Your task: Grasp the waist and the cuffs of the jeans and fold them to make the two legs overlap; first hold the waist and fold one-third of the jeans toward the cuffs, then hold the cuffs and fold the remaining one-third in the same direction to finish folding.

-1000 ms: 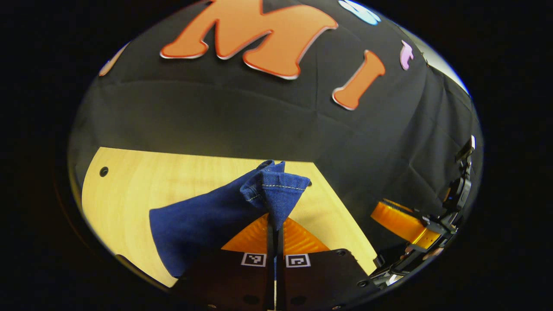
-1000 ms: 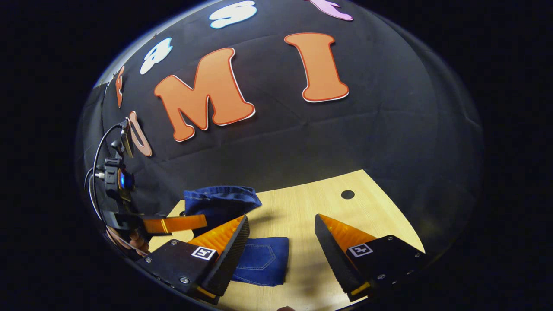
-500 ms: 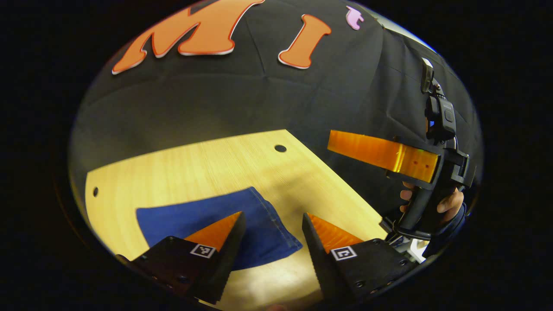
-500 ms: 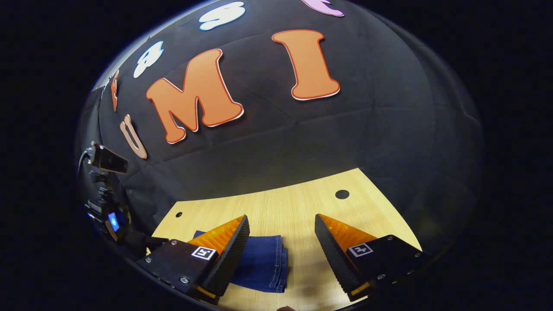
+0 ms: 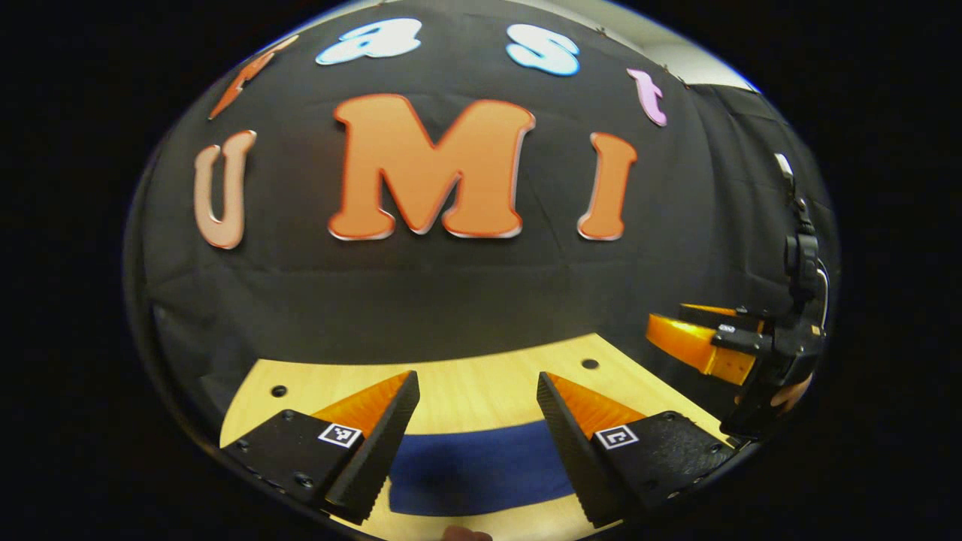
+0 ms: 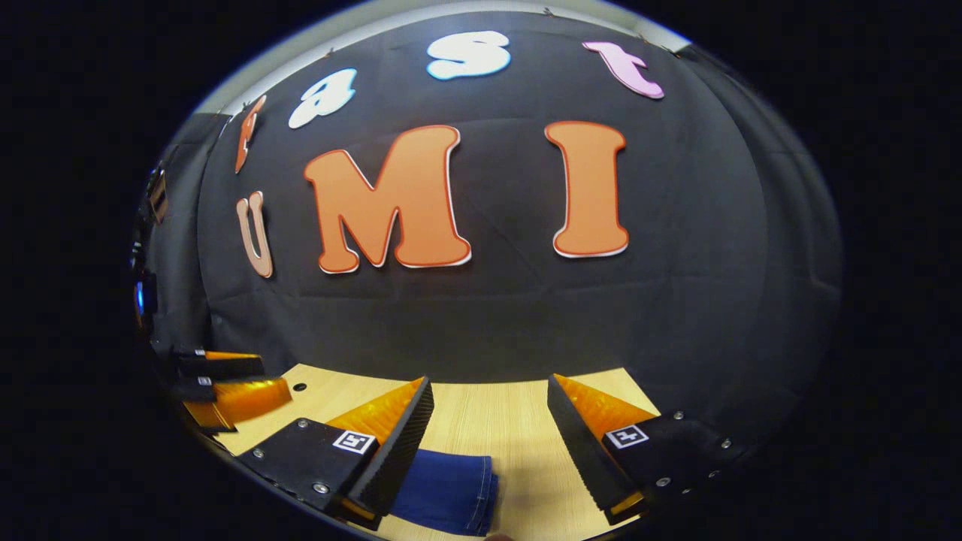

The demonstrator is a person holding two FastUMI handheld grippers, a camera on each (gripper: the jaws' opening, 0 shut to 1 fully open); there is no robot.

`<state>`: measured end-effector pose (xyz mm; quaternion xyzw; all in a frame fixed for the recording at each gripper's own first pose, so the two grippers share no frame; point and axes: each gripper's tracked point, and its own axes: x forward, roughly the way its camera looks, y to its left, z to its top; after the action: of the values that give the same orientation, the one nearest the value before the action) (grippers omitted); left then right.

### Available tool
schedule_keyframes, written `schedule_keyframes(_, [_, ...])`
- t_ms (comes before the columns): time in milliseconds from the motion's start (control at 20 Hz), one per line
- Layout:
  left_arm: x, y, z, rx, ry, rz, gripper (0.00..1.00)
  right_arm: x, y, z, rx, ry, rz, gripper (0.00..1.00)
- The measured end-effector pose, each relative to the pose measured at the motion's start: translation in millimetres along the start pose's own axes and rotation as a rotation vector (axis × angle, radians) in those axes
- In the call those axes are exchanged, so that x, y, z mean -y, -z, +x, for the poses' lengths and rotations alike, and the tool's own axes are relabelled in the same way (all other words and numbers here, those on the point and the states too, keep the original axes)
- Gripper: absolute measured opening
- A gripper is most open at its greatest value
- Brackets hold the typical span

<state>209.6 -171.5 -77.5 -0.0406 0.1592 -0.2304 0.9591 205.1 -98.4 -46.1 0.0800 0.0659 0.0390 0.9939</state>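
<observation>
The dark blue jeans lie folded into a flat stack on the wooden table. My left gripper hangs open above them, with nothing between its fingers. In the right gripper view the jeans show their folded edge low down, just left of the gap of my right gripper, which is open too and holds nothing. The right gripper also appears at the right edge of the left gripper view, off the table's side. The left gripper appears at the left edge of the right gripper view.
The tabletop has small dark holes near its far corners. The black cloth wall rises straight behind the table's far edge. A hand holds the right gripper's handle at the far right.
One second ago my left gripper was shut on a lifted cuff; it has let go and opened. The jeans now lie flat. Both grippers have pulled back and tilted upward.
</observation>
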Motion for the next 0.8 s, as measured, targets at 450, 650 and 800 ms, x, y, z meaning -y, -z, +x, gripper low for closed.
schedule_keyframes(450, [-76.5,-65.7,-41.3,0.314,-0.25,-0.089,0.96,-42.8,-50.0,-20.6,0.216,0.018,-0.11,0.96])
schedule_keyframes(650, [-93.8,-69.0,-52.0,0.373,-0.335,-0.061,0.94,-56.6,-41.4,-28.5,0.214,0.004,-0.127,0.95])
schedule_keyframes(800, [-107.0,-47.7,-64.7,0.367,-0.345,-0.042,0.97,-63.3,-33.8,-33.1,0.213,0.009,-0.125,0.95])
